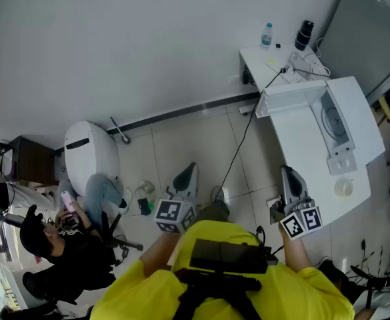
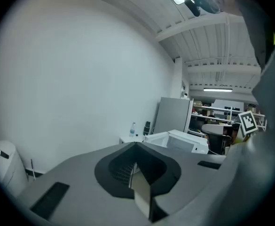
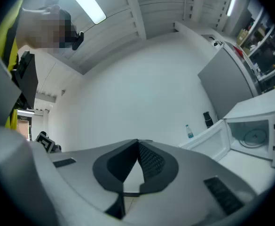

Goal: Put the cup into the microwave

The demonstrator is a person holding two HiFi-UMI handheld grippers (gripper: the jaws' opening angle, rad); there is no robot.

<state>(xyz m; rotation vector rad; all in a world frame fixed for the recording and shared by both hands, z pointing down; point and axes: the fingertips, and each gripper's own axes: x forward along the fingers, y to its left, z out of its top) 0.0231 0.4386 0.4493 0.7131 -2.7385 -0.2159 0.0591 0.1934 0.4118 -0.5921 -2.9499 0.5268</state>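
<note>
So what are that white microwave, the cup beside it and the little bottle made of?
Microwave: smooth white casing, painted metal or plastic by its even matte look. The round plate inside seems to be glass. Cup: pale and translucent, probably plastic, but too small to be sure. Bottle: see-through body with a bluish band, likely plastic.

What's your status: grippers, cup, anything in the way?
Left gripper shut, empty. Right gripper shut, empty. Cup on table by microwave, door open. Nothing seen blocking.
</note>
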